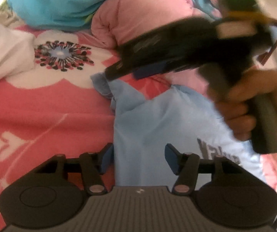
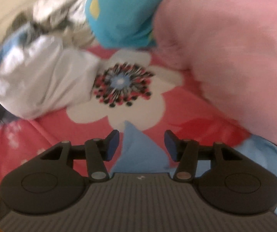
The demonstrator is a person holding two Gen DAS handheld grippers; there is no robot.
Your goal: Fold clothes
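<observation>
A light blue garment [image 1: 157, 119] with grey lettering lies crumpled on the pink flowered bedsheet [image 1: 41, 106]. My left gripper [image 1: 139, 157] is open low over the garment's near part, with the cloth showing between its blue pads and its left pad at the cloth's edge. A hand [image 1: 240, 108] holds my right gripper [image 1: 115, 71], blurred, its tips at the garment's far bunched corner [image 1: 100, 82]. In the right wrist view the right gripper [image 2: 141, 145] is open, and a pointed corner of the light blue garment [image 2: 138, 150] lies between its fingers, ungripped.
A white garment [image 1: 5, 54] lies at the left. A turquoise cloth [image 1: 61, 5] with a yellow spot and a pink bundle [image 1: 144, 19] sit at the back. A grey patterned cloth [image 2: 57, 21] lies behind the white garment [image 2: 41, 81].
</observation>
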